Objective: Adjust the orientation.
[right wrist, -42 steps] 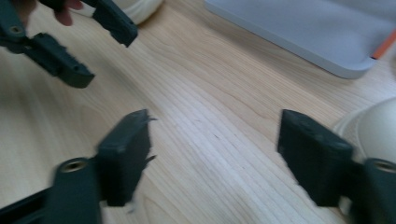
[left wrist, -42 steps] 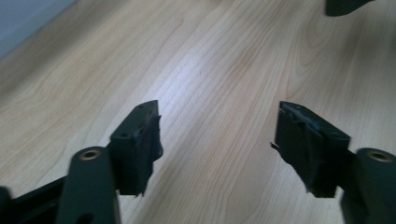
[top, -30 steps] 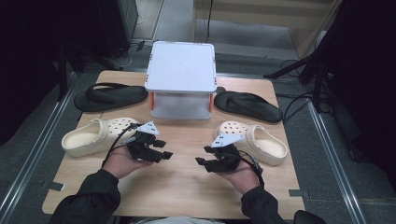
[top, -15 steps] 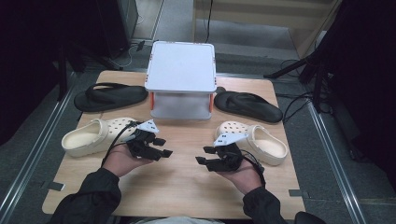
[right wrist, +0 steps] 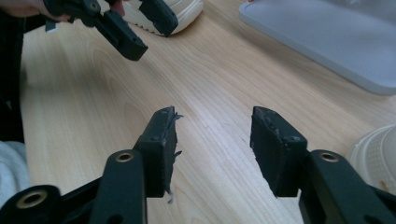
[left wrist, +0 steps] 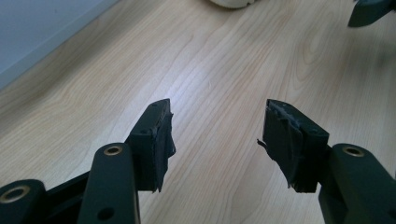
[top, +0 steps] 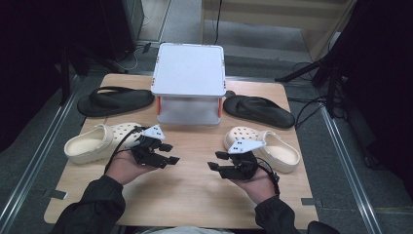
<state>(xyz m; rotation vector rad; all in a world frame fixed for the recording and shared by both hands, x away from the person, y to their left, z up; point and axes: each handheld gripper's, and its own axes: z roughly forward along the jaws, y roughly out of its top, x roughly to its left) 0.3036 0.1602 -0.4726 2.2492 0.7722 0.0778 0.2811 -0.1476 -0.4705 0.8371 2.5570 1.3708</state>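
My left gripper (top: 170, 153) rests low over the wooden table (top: 195, 195), left of centre. It is open, with only bare wood between its jaws (left wrist: 217, 109). A cream clog (top: 92, 144) lies just left of it. My right gripper (top: 215, 161) faces it from right of centre. It is open (right wrist: 212, 116), its jaws have just been closing a little, and nothing is between them. A second cream clog (top: 272, 148) lies close behind its hand. The two grippers point at each other across a gap.
A white two-level stand (top: 189, 68) sits at the middle back of the table. A black flip-flop (top: 114, 101) lies to its left and another (top: 260, 111) to its right. Dark floor, cables and stands surround the table.
The right hand has shifted a little. The left hand and the shoes have kept still.
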